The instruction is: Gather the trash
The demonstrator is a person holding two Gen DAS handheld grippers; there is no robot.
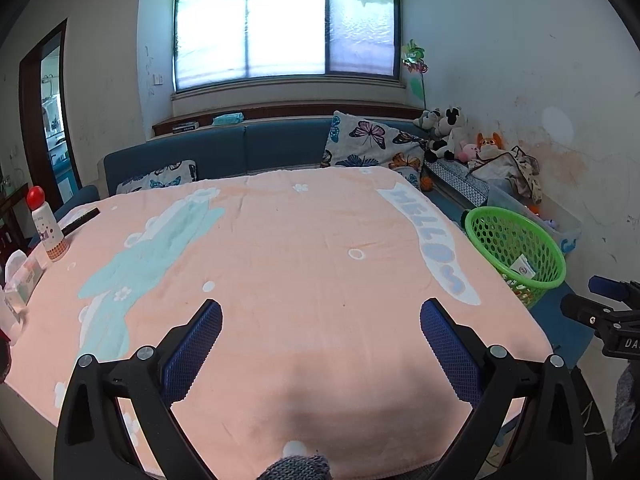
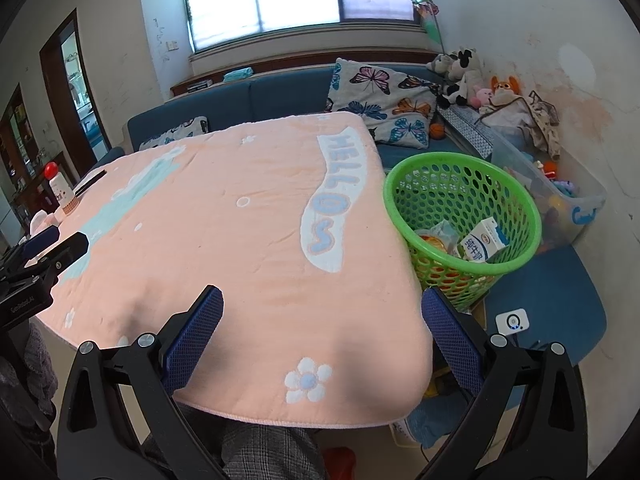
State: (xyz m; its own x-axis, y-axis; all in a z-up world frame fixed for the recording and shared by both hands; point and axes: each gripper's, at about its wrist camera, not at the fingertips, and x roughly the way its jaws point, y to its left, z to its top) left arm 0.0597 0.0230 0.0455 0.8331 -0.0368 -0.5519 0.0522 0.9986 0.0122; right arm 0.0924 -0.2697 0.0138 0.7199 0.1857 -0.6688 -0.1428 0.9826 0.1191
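Left wrist: left tool [image 1: 320, 340] wide open, empty; right tool [image 2: 322, 330] likewise.

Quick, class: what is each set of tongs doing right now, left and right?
Left tongs: open, holding nothing, over the pink blanket.
Right tongs: open, holding nothing.

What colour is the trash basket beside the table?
Bright green basket with a perforated wall; clearest in the right wrist view.
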